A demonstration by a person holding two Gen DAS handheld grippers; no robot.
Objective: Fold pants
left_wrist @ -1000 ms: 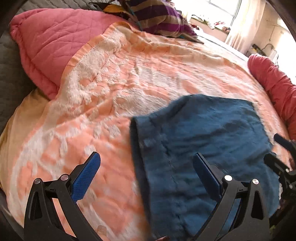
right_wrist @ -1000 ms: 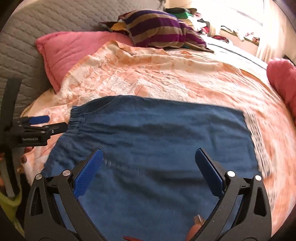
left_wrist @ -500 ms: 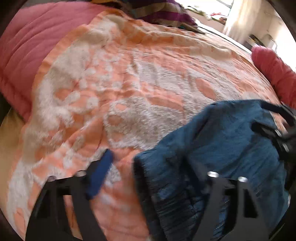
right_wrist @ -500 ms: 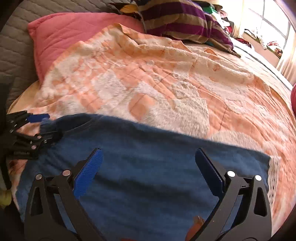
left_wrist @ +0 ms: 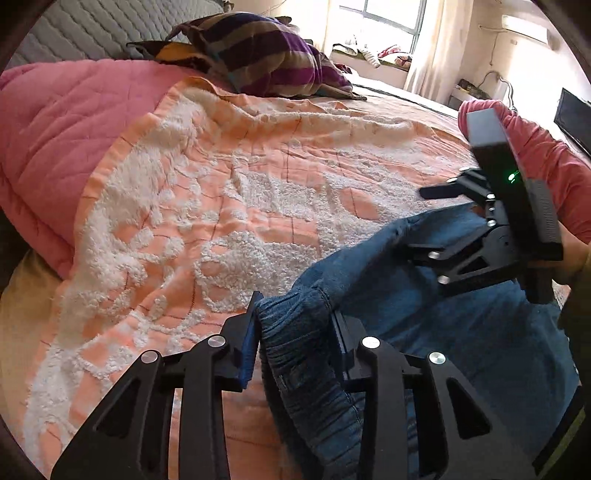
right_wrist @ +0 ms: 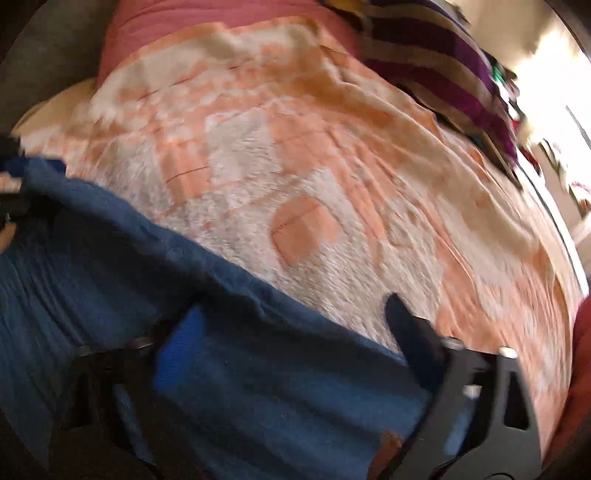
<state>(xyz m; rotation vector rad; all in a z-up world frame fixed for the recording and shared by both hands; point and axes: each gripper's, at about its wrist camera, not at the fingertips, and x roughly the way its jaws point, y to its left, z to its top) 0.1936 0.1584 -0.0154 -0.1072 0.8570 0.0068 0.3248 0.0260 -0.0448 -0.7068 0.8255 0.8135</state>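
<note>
The blue pants (left_wrist: 461, 332) lie on the orange and white blanket (left_wrist: 221, 184) at the near right of the bed. In the left wrist view my left gripper (left_wrist: 295, 332) is closing on the ribbed waistband corner. The cloth is bunched between the pads and touches both. To the right, a hand holds my right gripper (left_wrist: 421, 223) over the pants' far edge, one finger above the cloth and one below. The right wrist view is blurred. There my right gripper (right_wrist: 291, 332) is closing but still wide, with the edge of the pants (right_wrist: 258, 387) between its fingers.
A pink quilted cover (left_wrist: 74, 147) lies at the left by the grey headboard (left_wrist: 92, 29). A striped purple and brown bundle (left_wrist: 266, 55) sits at the back. A red roll (left_wrist: 535, 155) lies at the right edge. A window (left_wrist: 384, 14) is beyond the bed.
My left gripper went from wide open to closed around the waistband corner, which now stands bunched up. My right gripper rolled, sank to the pants' far edge and narrowed.
</note>
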